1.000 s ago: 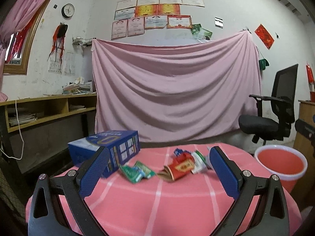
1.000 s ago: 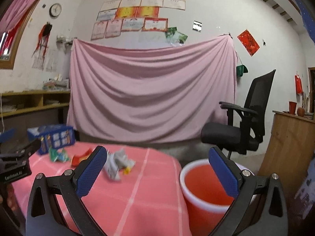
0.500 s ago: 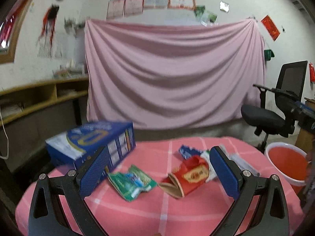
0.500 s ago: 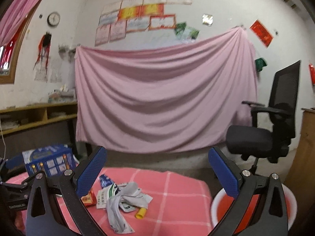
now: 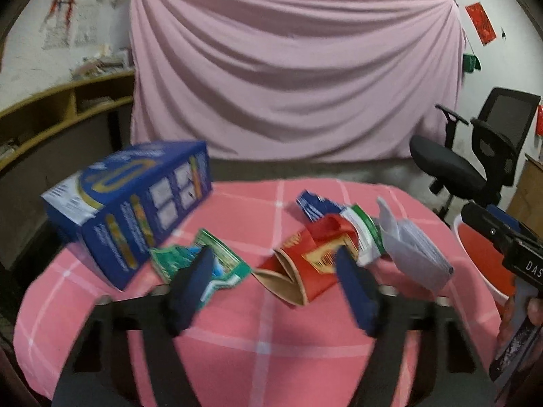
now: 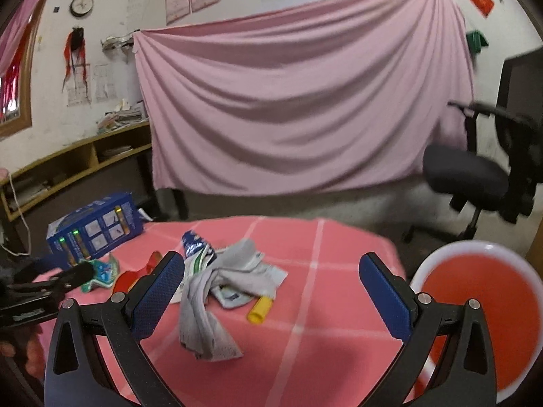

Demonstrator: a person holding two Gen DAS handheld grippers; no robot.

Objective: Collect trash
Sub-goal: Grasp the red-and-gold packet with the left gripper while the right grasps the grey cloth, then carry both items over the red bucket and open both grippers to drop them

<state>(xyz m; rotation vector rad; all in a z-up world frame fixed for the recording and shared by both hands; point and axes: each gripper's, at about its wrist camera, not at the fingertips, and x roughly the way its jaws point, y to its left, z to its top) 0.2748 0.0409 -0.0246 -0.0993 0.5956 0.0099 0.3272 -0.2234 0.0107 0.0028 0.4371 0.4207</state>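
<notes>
Trash lies on a table with a pink checked cloth (image 5: 264,322). In the left wrist view I see a crushed red paper cup (image 5: 305,268), a green wrapper (image 5: 207,264), a blue wrapper (image 5: 315,205) and grey crumpled paper (image 5: 414,254). My left gripper (image 5: 275,271) is open and empty, its blue pads either side of the cup's near end. In the right wrist view the grey paper (image 6: 217,295) and a small yellow tube (image 6: 259,309) lie ahead. My right gripper (image 6: 271,274) is open and empty above the table. A red bin (image 6: 475,322) with a white rim stands at the right.
A blue carton (image 5: 132,203) lies at the table's left. A black office chair (image 5: 475,166) stands beyond the bin (image 5: 482,257). A pink sheet (image 5: 292,78) hangs on the back wall, wooden shelves (image 6: 68,166) at the left.
Both grippers have moved forward and down toward the trash. The left jaws have narrowed somewhat around the red cup. The right gripper swung left, from the bin toward the grey paper.
</notes>
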